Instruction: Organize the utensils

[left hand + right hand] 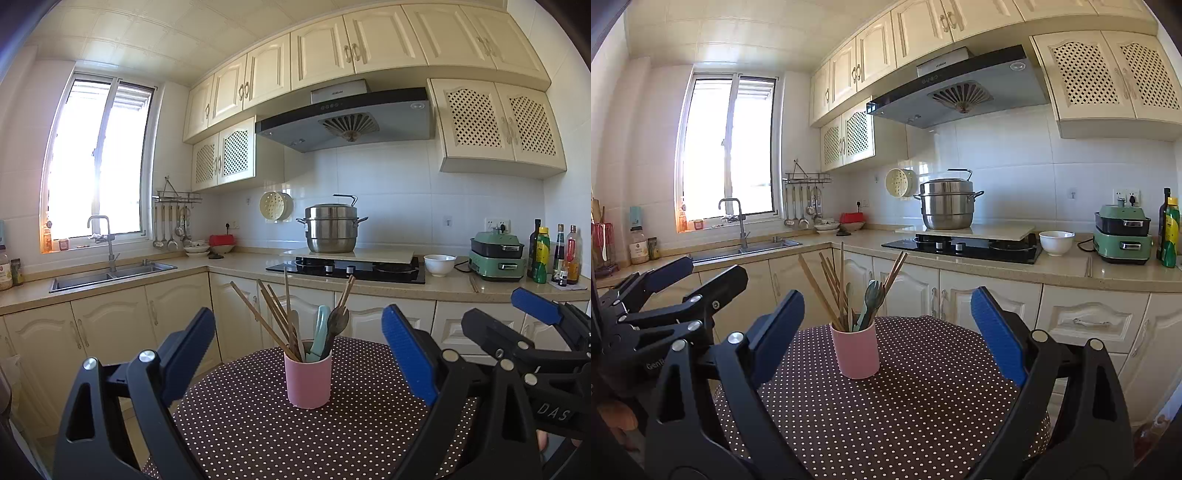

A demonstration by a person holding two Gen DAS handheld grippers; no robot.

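Observation:
A pink cup (308, 380) stands upright on a round table with a brown polka-dot cloth (258, 435). It holds several wooden chopsticks (275, 317), a teal utensil (320, 332) and a dark spoon and fork (338, 323). My left gripper (297, 354) is open and empty, its jaws wide on either side of the cup, short of it. My right gripper (886, 334) is open and empty, with the cup (855, 350) ahead between its jaws, left of centre. The right gripper also shows at the right of the left wrist view (532, 332).
Behind the table runs an L-shaped counter (236, 267) with a sink (110, 275), a gas hob (347, 269) with a steel pot (331, 229), a white bowl (439, 265), a green cooker (496, 258) and bottles (554, 254). Cabinets stand below and above.

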